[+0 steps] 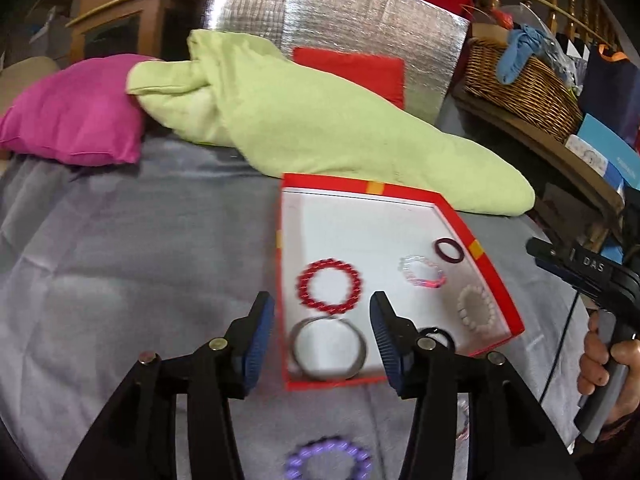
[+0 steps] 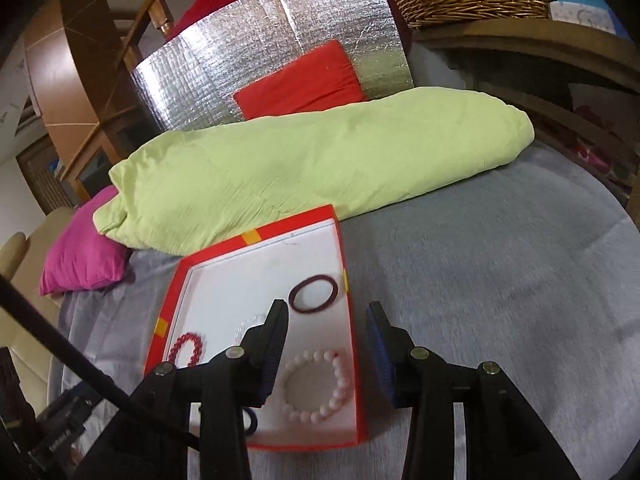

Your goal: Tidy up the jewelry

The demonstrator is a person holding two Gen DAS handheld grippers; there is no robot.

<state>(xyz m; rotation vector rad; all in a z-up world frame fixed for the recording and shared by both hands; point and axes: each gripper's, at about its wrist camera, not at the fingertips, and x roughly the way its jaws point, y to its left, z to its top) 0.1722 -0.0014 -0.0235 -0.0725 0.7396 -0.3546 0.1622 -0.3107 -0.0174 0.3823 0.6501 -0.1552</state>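
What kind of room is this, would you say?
Probably a bedroom or living space at home: a bed-like surface under a grey sheet, a pink pillow, a rolled green blanket and a wicker basket.

A bed with a grey sheet [image 2: 500,280] fills most of the room, and a long green rolled blanket [image 2: 320,160] lies across it near the far edge. At the far left corner of the bed sits a pink pillow [image 1: 76,112], and behind the blanket a shiny silver board [image 1: 332,28] stands up with a red cushion [image 2: 300,80] leaning on it. On the right a brown wooden shelf [image 1: 560,148] holds a woven basket [image 1: 520,88] with blue cloth [image 1: 520,52] in it, and a wooden cabinet [image 1: 120,20] stands at the far left.
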